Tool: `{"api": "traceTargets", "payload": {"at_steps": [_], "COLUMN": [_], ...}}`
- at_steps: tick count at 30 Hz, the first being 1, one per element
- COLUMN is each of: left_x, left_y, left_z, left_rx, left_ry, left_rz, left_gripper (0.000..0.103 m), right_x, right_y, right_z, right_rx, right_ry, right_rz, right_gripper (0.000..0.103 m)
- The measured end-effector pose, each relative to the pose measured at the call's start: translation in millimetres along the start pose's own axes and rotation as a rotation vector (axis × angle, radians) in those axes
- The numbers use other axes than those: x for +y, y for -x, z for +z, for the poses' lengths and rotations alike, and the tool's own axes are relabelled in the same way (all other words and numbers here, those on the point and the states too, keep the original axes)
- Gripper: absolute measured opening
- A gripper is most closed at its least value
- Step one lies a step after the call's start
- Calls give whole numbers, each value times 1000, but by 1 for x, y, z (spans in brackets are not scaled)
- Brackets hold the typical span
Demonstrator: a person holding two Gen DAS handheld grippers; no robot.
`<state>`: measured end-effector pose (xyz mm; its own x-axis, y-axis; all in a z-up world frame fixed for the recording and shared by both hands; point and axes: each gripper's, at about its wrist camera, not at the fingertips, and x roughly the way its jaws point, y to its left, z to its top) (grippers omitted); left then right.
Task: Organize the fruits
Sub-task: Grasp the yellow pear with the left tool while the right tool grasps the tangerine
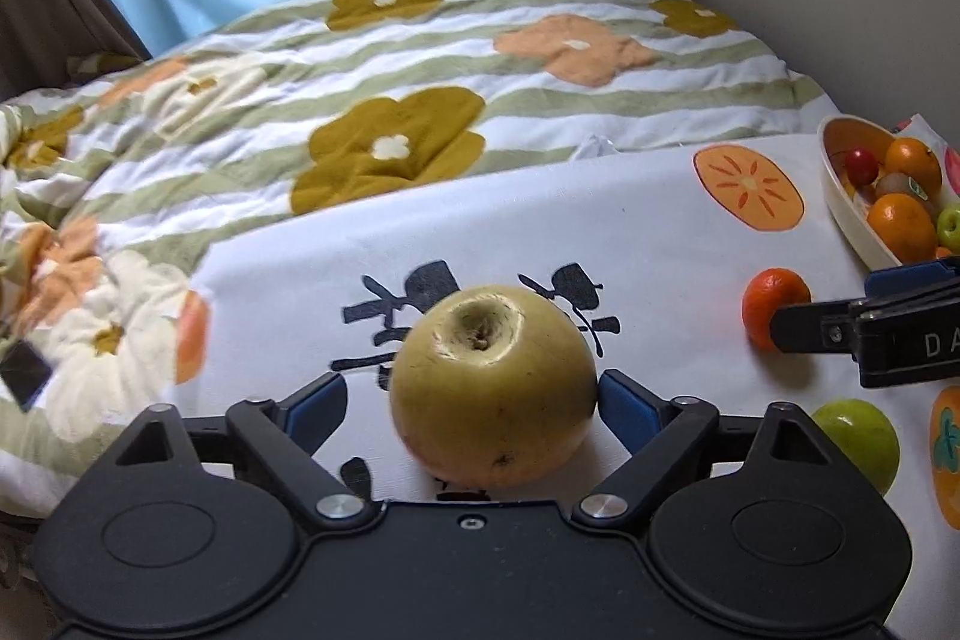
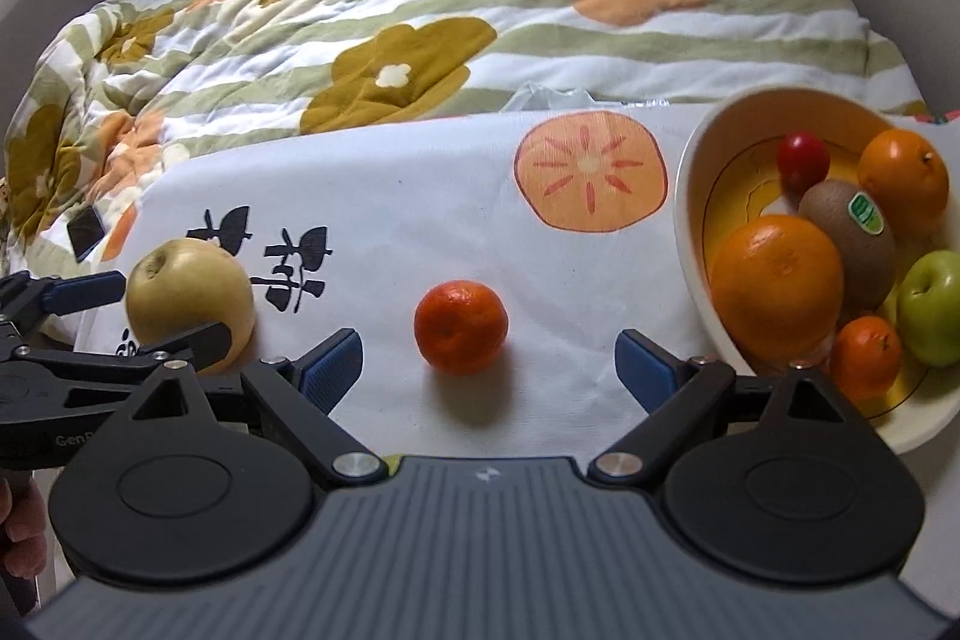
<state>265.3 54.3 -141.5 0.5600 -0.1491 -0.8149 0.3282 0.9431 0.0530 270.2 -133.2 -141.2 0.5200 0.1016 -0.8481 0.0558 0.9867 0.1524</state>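
Note:
A yellow-green pear [image 1: 495, 385] lies on the white printed cloth [image 1: 648, 232]. My left gripper [image 1: 474, 400] is open around it: the right pad touches its side, the left pad stands a little off. The pear also shows in the right wrist view [image 2: 189, 301] between the left gripper's fingers [image 2: 90, 289]. A tangerine [image 2: 461, 327] lies on the cloth just ahead of my open, empty right gripper [image 2: 489, 367]. A cream bowl [image 2: 690, 232] at the right holds oranges [image 2: 777, 286], a kiwi [image 2: 849, 241], a green apple [image 2: 933, 307] and a small red fruit [image 2: 802, 162].
A green apple [image 1: 858, 439] lies on the cloth at the right in the left wrist view, near the tangerine [image 1: 774, 304]. A flowered quilt [image 2: 420, 16] covers the bed behind the cloth. A dark phone [image 2: 86, 231] lies on the quilt at left. Walls stand at right.

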Motion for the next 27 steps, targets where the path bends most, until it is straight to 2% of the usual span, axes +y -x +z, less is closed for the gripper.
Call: {"api": "traceTargets", "payload": {"at_steps": [2,3,7,13,21,22,23,27], "left_x": [-1,0,-1,-2,-1,-1,-1,0], "left_y": [-4,-6,-5,-5,-3,-3,-3,0], "left_z": [-1,-2,-2,-2,-3,-4,-4,-6], "left_rx": [7,10,5,1,0,0,0,1], "left_ry": [-9,-12,-21,-27,-31,-28,-25,-16], "left_rz": [-12,-30,-41,-43,-40,-39,-38,-38], "left_gripper": [86,80,79,79,79,79,79,79], "right_x": [1,1,2,8,11,11,11,11], "right_y": [-3,-3,-4,-14,-21,-21,-22,-20], "right_z": [2,2,3,6,5,5,5,4], "right_rx": [0,0,-2,21,20,20,20,9], "right_ry": [-2,0,2,1,8,9,13,19], "right_rz": [-3,-2,-2,9,5,7,8,13], "right_gripper": [103,103,101,77,67,63,55,53]}}
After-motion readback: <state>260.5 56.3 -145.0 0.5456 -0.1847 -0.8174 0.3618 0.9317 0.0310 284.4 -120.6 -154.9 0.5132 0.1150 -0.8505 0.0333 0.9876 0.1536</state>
